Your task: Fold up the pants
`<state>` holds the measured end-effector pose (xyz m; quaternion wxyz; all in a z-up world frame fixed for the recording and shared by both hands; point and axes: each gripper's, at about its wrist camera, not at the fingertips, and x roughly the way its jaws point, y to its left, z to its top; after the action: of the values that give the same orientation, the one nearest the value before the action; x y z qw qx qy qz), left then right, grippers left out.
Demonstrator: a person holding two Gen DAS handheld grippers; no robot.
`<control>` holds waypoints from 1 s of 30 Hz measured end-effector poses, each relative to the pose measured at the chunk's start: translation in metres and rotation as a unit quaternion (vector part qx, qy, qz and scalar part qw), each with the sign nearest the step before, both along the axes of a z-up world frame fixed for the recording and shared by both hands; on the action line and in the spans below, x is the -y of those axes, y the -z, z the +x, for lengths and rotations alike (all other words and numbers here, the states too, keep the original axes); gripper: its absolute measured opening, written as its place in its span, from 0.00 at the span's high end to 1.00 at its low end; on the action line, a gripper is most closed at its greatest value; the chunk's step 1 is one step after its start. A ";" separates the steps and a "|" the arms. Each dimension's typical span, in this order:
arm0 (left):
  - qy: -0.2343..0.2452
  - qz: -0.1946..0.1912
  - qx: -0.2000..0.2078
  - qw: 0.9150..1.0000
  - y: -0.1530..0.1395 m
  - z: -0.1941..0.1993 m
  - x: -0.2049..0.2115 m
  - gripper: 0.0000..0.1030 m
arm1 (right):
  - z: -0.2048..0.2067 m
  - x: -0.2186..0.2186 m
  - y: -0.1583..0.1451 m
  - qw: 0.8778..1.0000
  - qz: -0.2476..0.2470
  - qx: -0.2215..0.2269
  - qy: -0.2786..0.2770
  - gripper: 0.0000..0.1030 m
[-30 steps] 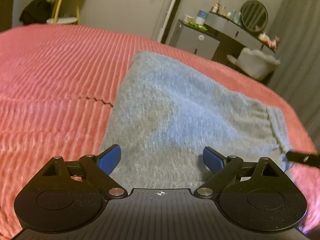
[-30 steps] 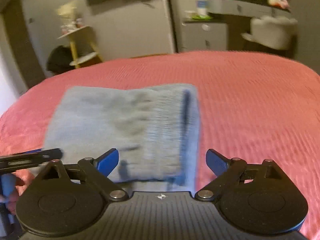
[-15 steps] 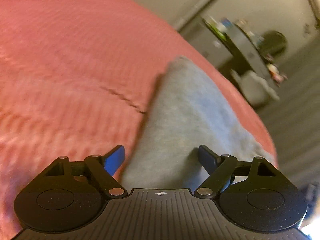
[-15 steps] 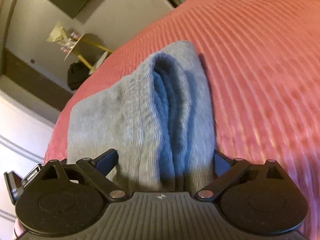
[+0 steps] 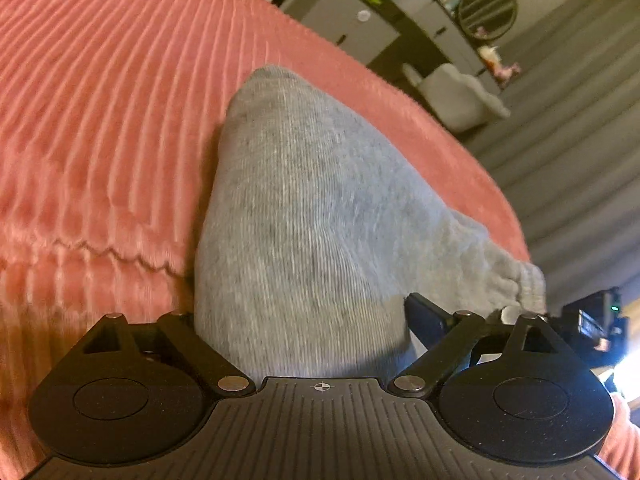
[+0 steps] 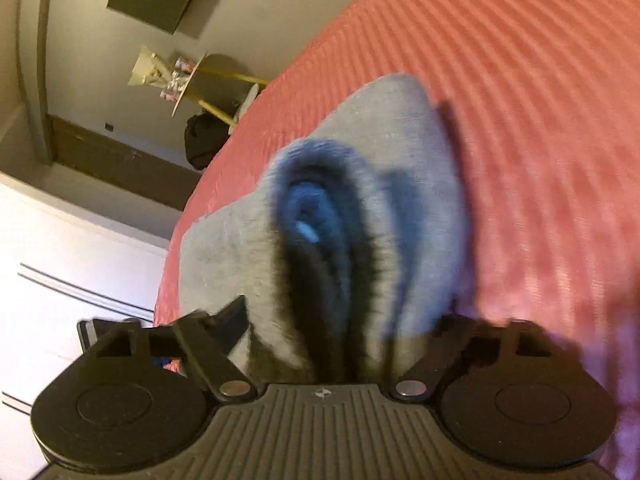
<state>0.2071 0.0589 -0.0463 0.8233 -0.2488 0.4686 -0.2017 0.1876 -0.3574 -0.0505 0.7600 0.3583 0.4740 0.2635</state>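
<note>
The folded grey pants (image 5: 304,208) lie on the pink ribbed bedspread (image 5: 100,100). My left gripper (image 5: 304,320) has its jaws wide, with the near edge of the pants pushed in between them; its left fingertip is hidden by the cloth. My right gripper (image 6: 340,324) also stands wide around the waistband end of the pants (image 6: 340,216), whose layered opening faces the camera. Neither gripper has closed on the cloth. The view is blurred and tilted.
A grey dresser with a round mirror (image 5: 486,10) and a white chair (image 5: 456,96) stand beyond the bed. A yellow-legged side table (image 6: 200,84) and a dark bag (image 6: 204,140) are by the far wall. The right gripper's body (image 5: 596,320) shows at the left view's edge.
Both grippers have dropped and pushed forward onto the near edge of the pants, tilting as they went. The cloth now sits between both pairs of jaws.
</note>
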 end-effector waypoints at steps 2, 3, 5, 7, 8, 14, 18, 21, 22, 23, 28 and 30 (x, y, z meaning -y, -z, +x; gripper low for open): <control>-0.014 0.030 -0.001 0.999 -0.009 -0.001 0.005 0.25 | -0.001 -0.014 -0.005 0.999 -0.035 0.009 0.004 0.13; -0.010 0.045 0.008 0.999 -0.013 -0.006 0.009 0.34 | -0.003 -0.018 -0.008 0.999 -0.051 0.012 0.010 0.15; -0.007 0.062 0.028 0.998 -0.022 -0.013 0.016 0.48 | -0.009 -0.024 -0.017 0.995 -0.090 0.022 0.025 0.40; -0.023 0.055 0.044 0.997 -0.034 -0.013 0.017 0.65 | -0.014 -0.023 -0.025 0.994 -0.096 0.034 0.027 0.44; -0.032 0.049 0.050 0.997 -0.041 -0.013 0.017 0.66 | -0.013 -0.020 -0.030 0.995 -0.086 0.039 0.030 0.46; -0.047 0.031 0.102 0.993 -0.080 0.007 0.027 0.67 | -0.004 -0.009 -0.075 0.992 -0.079 0.092 0.039 0.47; -0.100 0.076 0.080 0.989 -0.083 0.029 0.032 0.43 | 0.016 0.003 -0.102 0.986 -0.104 0.120 0.055 0.38; -0.130 0.164 0.082 0.975 -0.085 0.021 0.040 0.47 | 0.027 0.010 -0.109 0.971 -0.198 0.096 0.093 0.26; -0.124 0.170 0.093 0.973 -0.084 0.009 0.039 0.44 | 0.023 0.012 -0.109 0.966 -0.218 0.086 0.113 0.26; -0.119 0.162 0.098 0.975 -0.084 -0.001 0.038 0.43 | 0.015 0.016 -0.110 0.961 -0.227 0.085 0.132 0.26; -0.146 0.028 0.065 0.987 -0.059 -0.065 0.018 0.41 | -0.049 0.025 -0.098 0.966 -0.154 0.068 0.195 0.30; -0.168 -0.020 0.052 0.984 -0.052 -0.076 0.016 0.41 | -0.067 0.028 -0.085 0.971 -0.095 0.047 0.216 0.45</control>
<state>0.1311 0.0425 0.0055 0.8635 -0.3297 0.3726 -0.0820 0.1204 -0.3854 0.0341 0.8509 0.3653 0.3721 0.0636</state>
